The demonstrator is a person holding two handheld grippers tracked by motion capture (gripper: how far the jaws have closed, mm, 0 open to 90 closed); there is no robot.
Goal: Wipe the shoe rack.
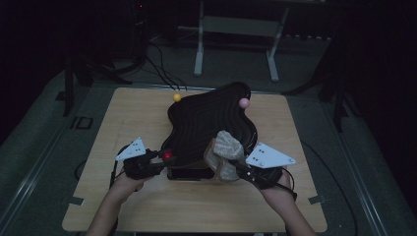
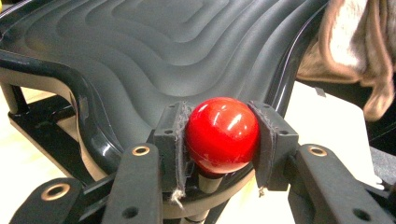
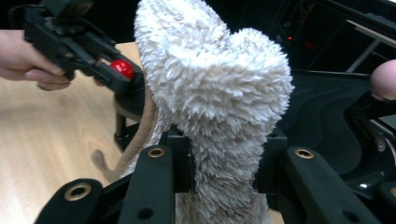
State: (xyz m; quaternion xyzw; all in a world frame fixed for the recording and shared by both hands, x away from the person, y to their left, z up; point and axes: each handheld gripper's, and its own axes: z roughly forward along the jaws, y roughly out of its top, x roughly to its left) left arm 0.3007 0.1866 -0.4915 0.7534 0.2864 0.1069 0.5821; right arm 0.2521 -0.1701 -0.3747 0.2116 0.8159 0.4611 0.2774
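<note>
In the high view, a black ridged tray (image 1: pixel 206 123) with a wavy outline stands on a dark base on the wooden table (image 1: pixel 123 206). A yellow ball (image 1: pixel 177 97) sits at its far left edge and a pink ball (image 1: pixel 244 103) at its far right edge. The left gripper (image 1: pixel 160 160) reaches the tray's near left corner, its fingers closed around a red ball (image 1: pixel 168 156). The right gripper (image 1: pixel 235 166) holds a fluffy cloth (image 1: pixel 223 152) against the tray's near right edge.

In the left gripper view, the 2 padded fingers (image 2: pixel 170 140) press on either side of the red ball (image 2: pixel 222 134), which sits on a short post at the tray's rim (image 2: pixel 88 126) (the ridged surface spreads out behind it). The cloth (image 2: pixel 355 42) hangs at the upper right.

In the right gripper view, the fingers (image 3: pixel 180 163) are clamped on the white fluffy cloth (image 3: pixel 215 93), which stands up between them. Beyond it, the left gripper (image 3: pixel 109 70) grips the red ball (image 3: pixel 122 68), and the pink ball (image 3: pixel 385 79) shows at the right edge.
</note>
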